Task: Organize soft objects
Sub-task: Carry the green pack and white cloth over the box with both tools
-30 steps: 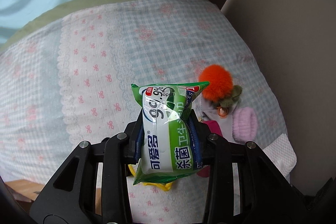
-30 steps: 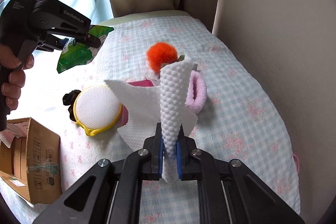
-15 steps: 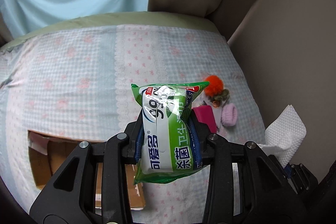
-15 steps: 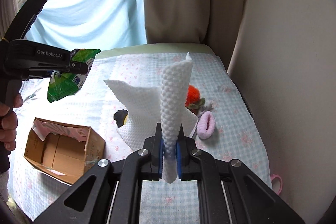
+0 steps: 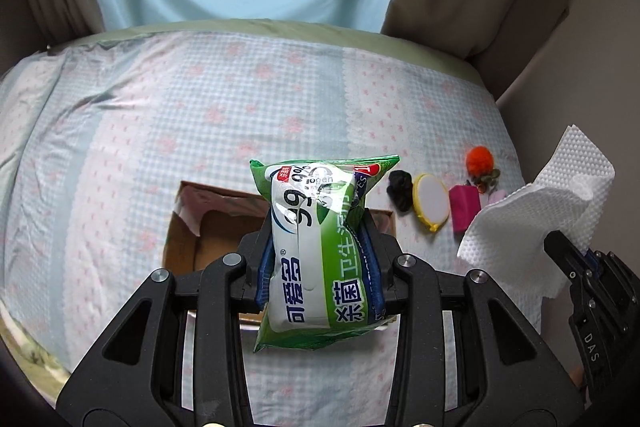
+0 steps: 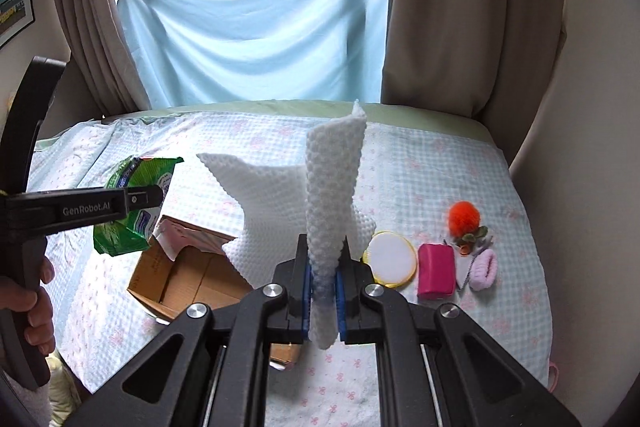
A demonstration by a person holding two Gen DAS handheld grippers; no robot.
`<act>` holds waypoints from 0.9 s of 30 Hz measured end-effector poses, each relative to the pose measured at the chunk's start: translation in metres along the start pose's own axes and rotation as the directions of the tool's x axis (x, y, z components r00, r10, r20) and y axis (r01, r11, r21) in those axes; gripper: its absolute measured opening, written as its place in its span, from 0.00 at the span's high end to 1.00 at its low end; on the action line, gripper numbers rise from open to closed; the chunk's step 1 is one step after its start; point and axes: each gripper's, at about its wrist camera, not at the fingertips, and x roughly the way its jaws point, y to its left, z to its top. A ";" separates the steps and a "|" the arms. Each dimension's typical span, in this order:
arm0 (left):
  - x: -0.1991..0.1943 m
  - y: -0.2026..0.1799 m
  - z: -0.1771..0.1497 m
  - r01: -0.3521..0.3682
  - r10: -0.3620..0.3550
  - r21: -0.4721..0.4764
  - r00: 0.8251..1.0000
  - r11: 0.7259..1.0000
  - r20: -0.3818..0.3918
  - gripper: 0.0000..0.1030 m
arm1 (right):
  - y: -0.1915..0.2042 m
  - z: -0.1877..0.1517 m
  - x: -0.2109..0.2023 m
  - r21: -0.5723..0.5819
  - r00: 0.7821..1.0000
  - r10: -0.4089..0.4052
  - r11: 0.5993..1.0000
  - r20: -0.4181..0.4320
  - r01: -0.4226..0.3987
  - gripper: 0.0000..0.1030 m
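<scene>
One green wipes packet (image 5: 320, 251), one white embossed cloth (image 6: 320, 211) and one open cardboard box (image 6: 184, 275). On the bedspread: one yellow-rimmed round pad (image 6: 390, 259), one pink block (image 6: 436, 269), one orange pompom (image 6: 464, 215), one lilac fuzzy item (image 6: 484, 269), and one black thing (image 5: 400, 191), possibly a scrunchie.

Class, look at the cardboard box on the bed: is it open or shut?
Open. The cardboard box has its flaps turned outward and its brown interior shows in both views.
</scene>
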 end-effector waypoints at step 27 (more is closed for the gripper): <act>0.177 0.106 -0.042 0.034 0.053 0.289 0.956 0.957 -0.290 0.68 | 0.141 -0.045 0.190 0.214 0.889 0.006 0.971 -0.457 0.103 0.91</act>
